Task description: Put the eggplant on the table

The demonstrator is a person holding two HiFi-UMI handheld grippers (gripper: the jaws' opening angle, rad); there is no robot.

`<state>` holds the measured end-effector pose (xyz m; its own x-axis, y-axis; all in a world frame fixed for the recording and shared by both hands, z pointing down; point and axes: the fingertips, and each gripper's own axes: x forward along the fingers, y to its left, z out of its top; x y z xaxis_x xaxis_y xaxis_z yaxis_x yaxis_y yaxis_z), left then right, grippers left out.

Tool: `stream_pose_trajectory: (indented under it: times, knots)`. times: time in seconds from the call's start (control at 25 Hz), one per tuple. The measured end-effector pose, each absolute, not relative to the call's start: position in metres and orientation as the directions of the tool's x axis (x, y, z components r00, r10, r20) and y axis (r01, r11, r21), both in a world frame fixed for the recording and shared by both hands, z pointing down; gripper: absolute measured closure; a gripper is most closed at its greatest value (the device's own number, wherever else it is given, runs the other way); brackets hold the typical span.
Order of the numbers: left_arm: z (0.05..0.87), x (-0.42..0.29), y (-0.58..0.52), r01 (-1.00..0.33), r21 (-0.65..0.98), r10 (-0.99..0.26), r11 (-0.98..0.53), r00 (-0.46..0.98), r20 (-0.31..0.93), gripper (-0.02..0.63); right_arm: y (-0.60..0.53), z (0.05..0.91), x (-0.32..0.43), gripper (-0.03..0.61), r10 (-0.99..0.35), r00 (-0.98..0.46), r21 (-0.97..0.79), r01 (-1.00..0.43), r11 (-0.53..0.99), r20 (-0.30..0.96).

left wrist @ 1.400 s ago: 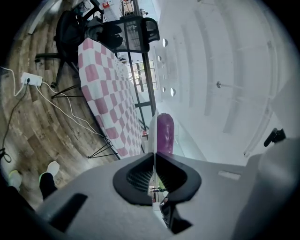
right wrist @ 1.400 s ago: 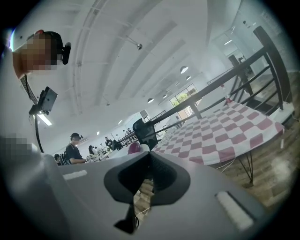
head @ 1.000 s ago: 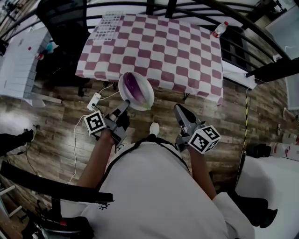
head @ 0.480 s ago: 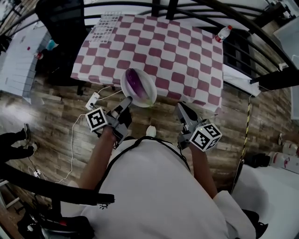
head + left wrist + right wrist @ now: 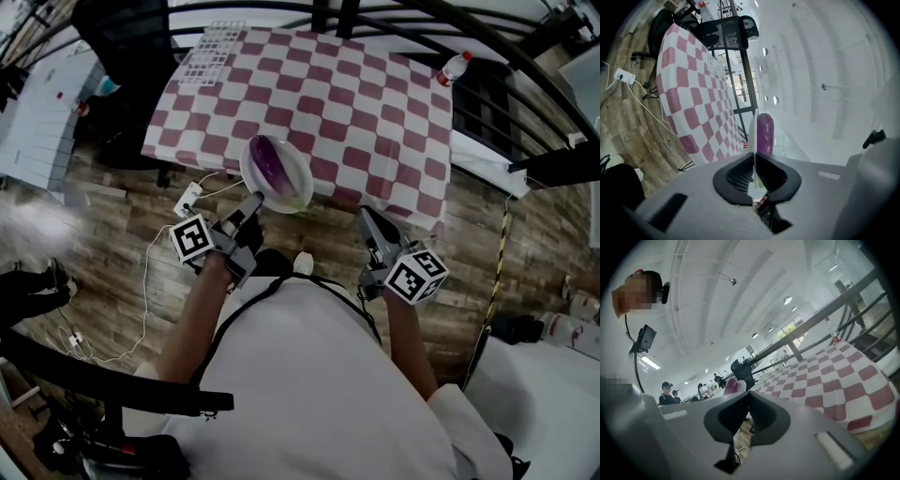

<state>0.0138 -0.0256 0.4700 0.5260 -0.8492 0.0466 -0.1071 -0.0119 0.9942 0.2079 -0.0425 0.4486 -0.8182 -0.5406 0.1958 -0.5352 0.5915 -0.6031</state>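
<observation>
A purple eggplant [image 5: 270, 159] lies on a white plate [image 5: 286, 186], which hangs at the near edge of the checkered table [image 5: 375, 103]. My left gripper [image 5: 253, 202] is shut on the plate's near rim. In the left gripper view the plate [image 5: 753, 133] is edge-on between the jaws of the left gripper [image 5: 753, 161], with the eggplant [image 5: 765, 133] just to the right of it. My right gripper [image 5: 367, 217] hovers over the floor to the right of the plate, short of the table. In its own view the right gripper [image 5: 749, 397] is shut and empty.
A bottle [image 5: 453, 67] stands at the table's far right corner and a white grid sheet [image 5: 211, 52] lies at its far left. A power strip [image 5: 188, 200] with cables lies on the wood floor. A black chair [image 5: 122, 37] and dark railings surround the table.
Both grippers have moved forward toward the table. The plate with the eggplant now overlaps the table's near edge. The left grip on the plate is unchanged.
</observation>
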Motion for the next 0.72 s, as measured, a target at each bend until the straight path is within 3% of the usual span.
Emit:
stream_pose_trajectory:
  times: [0.72]
  knots:
    - [0.472, -0.003, -0.050, -0.109, 0.994, -0.848, -0.015, 0.528, 0.045, 0.591, -0.063, 0.453, 0.188, 0.571, -0.539, -0.820, -0.606, -0.533, 0.590, 0.196]
